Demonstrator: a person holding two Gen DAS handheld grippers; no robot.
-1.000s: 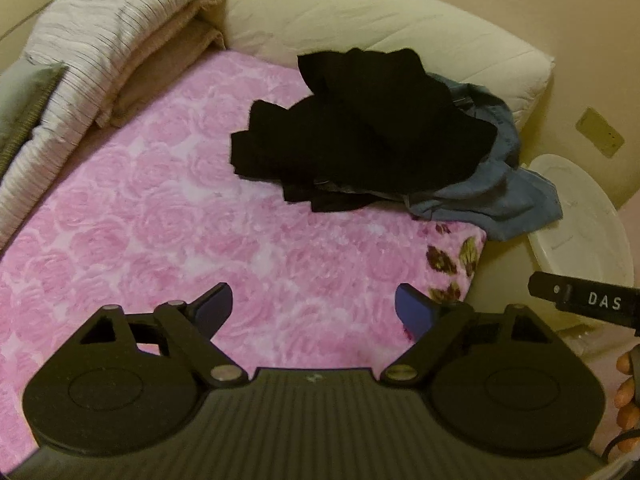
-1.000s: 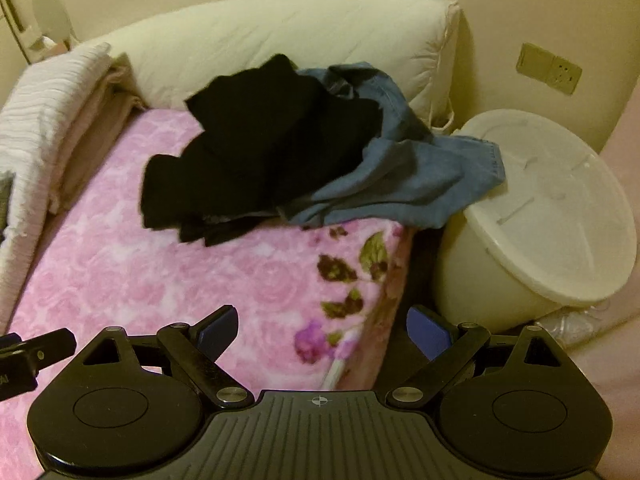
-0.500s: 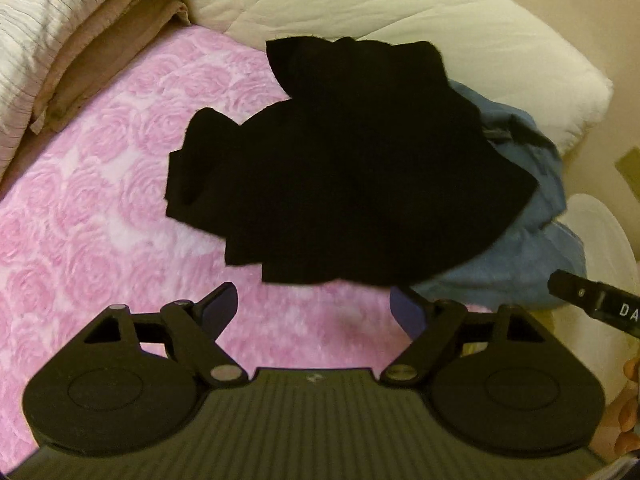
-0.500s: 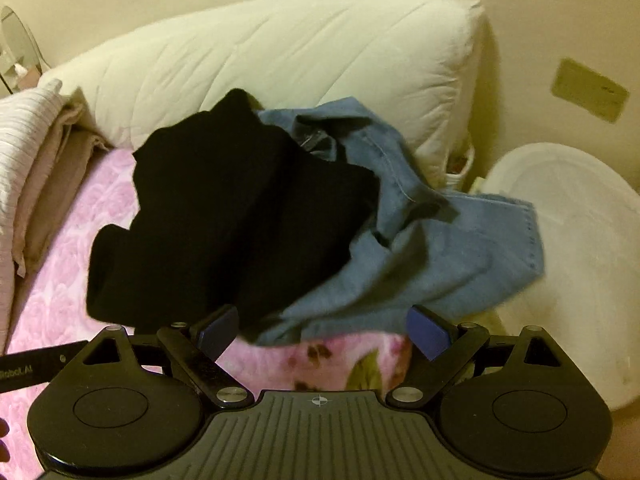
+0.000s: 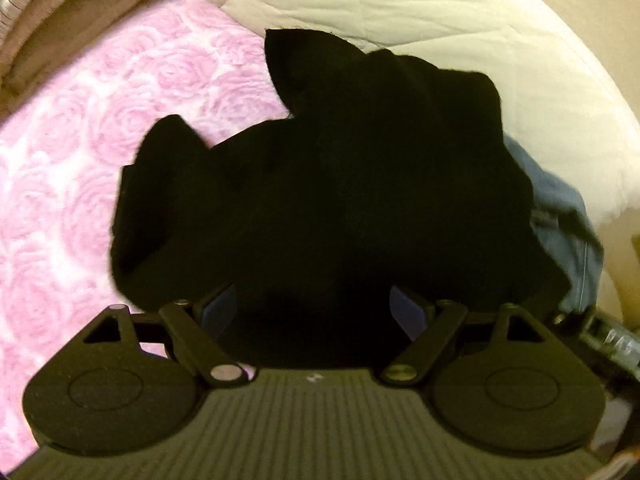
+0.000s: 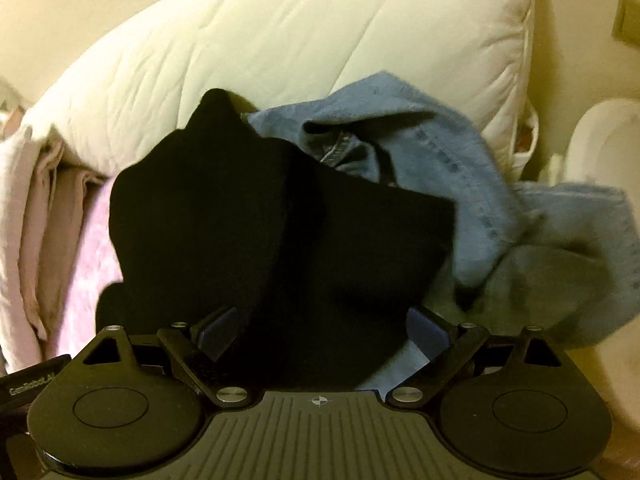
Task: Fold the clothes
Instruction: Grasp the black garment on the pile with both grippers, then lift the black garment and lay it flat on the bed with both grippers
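We're looking at a black garment bunched in a heap on the pink rose blanket, up against the cream quilted pillow, w/ a blue denim piece partly under it and spilling to its right. The black one reads as soft, limp, fairly light knit, so prob no stiffness to rely on: it'll sag and drag whatever's tangled w/ it, incl. the denim, which looks heavier and coarser. Surface is too dark to make out collar, hem or sleeves, so we can't tell where the seams are; best bet is a pinch on the near edge or an outer corner, two points apart, then lift to let it hang open. Left gripper has jaws spread wide, empty, the black cloth's near edge right at and between the blue pads, maybe touching, not clamped. Right gripper likewise wide and holding nothing; black fabric fills the gap on its left-pad side, a strip of denim shows by the right pad. Folded beige and white linens sit off to the left.
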